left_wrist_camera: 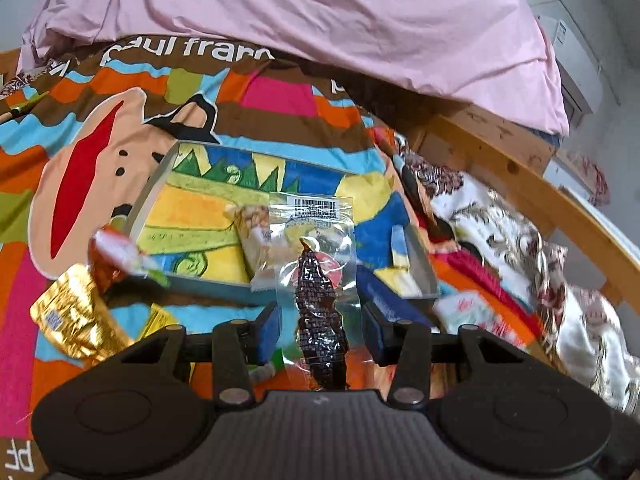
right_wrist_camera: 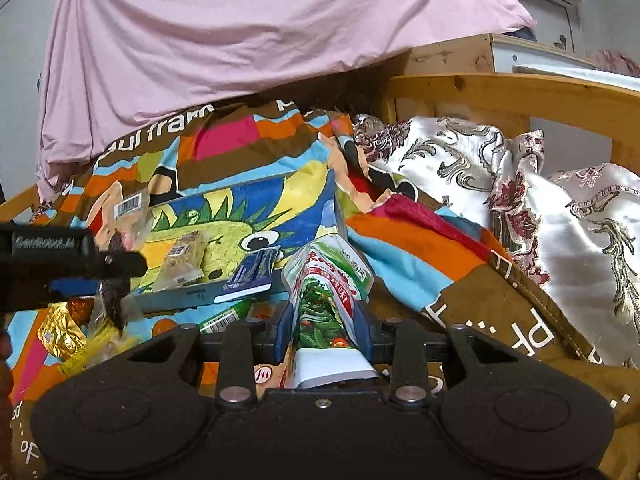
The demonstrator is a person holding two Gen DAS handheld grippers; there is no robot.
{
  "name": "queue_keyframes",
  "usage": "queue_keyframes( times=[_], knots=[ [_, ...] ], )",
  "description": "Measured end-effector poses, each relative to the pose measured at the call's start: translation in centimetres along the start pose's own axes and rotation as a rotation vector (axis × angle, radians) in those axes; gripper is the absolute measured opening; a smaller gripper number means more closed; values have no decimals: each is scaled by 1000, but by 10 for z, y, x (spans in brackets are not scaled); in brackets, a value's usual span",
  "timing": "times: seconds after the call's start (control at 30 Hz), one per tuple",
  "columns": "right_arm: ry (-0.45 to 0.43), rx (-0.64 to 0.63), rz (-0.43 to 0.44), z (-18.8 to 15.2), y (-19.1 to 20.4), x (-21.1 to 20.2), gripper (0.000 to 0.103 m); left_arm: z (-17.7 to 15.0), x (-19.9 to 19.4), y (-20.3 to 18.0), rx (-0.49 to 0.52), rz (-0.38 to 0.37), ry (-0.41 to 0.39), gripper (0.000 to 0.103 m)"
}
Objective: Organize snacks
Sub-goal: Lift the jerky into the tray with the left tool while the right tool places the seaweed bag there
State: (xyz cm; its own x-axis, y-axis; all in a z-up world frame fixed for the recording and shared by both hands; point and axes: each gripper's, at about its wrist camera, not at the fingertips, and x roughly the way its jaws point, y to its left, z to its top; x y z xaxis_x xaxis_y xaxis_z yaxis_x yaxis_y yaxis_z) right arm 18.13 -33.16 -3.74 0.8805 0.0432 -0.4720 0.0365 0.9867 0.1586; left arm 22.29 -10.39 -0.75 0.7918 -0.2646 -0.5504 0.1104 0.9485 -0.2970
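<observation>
In the left wrist view we see the left gripper [left_wrist_camera: 320, 328] with a clear packet [left_wrist_camera: 316, 264] between its blue pads [left_wrist_camera: 266, 334]. The packet is glossy film with a barcode at its far end and a dark, wrinkled, oblong snack inside; its long axis runs straight away from the camera, barcode end out over the near wall of the tray [left_wrist_camera: 224, 286]. The pads stand partly apart at the film's edges; we cannot tell for certain that they press it, though the packet hangs clear of the bedspread [left_wrist_camera: 80, 128]. To the left lie a crumpled gold foil pouch [left_wrist_camera: 76, 320] and a red-and-white wrapper [left_wrist_camera: 116, 252]. A pale wrapped bar [left_wrist_camera: 252, 236] lies inside the shallow rectangular tray, whose floor bears a bright painted picture.

In the right wrist view the right gripper [right_wrist_camera: 326, 328] is closing on a green-and-white pouch [right_wrist_camera: 326, 280], glossy and puckered, pinched between the pads. Its long axis points away from the camera, far end tipped toward the tray's near right corner. Right of it, satin patterned cushions [right_wrist_camera: 560, 232] rest against a wooden bed frame [right_wrist_camera: 500, 92].
</observation>
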Motion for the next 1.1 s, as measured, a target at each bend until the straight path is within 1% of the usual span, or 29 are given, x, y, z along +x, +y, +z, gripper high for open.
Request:
queue_keyframes(
  times=[0.17, 0.27, 0.33, 0.43, 0.57, 0.63, 0.73, 0.93, 1.1],
  knots=[
    [-54, -27, 3, 5, 3, 0, 35, 12, 6, -8, 9, -2, -16, 48],
    [-92, -74, 10, 14, 6, 12, 35, 20, 11, -12, 19, 0, -19, 48],
    [-133, -101, 13, 22, 6, 23, 35, 29, 16, -14, 21, 3, -21, 48],
    [-168, -83, 30, 36, 4, 44, 35, 42, 25, -16, 20, 5, -28, 48],
    [-175, -68, 80, 50, 3, 71, 35, 63, 47, -21, 37, 19, -28, 48],
    [-190, -94, 92, 54, 6, 83, 35, 71, 61, -22, 37, 29, -18, 48],
    [-212, -137, 108, 59, 11, 98, 35, 82, 87, -20, 1, 50, 7, 48],
    [-197, -183, 134, 59, 16, 126, 35, 88, 137, -11, -71, 71, 63, 48],
    [-149, -208, 145, 54, 16, 141, 35, 86, 165, -10, -47, 80, 113, 48]
  ],
)
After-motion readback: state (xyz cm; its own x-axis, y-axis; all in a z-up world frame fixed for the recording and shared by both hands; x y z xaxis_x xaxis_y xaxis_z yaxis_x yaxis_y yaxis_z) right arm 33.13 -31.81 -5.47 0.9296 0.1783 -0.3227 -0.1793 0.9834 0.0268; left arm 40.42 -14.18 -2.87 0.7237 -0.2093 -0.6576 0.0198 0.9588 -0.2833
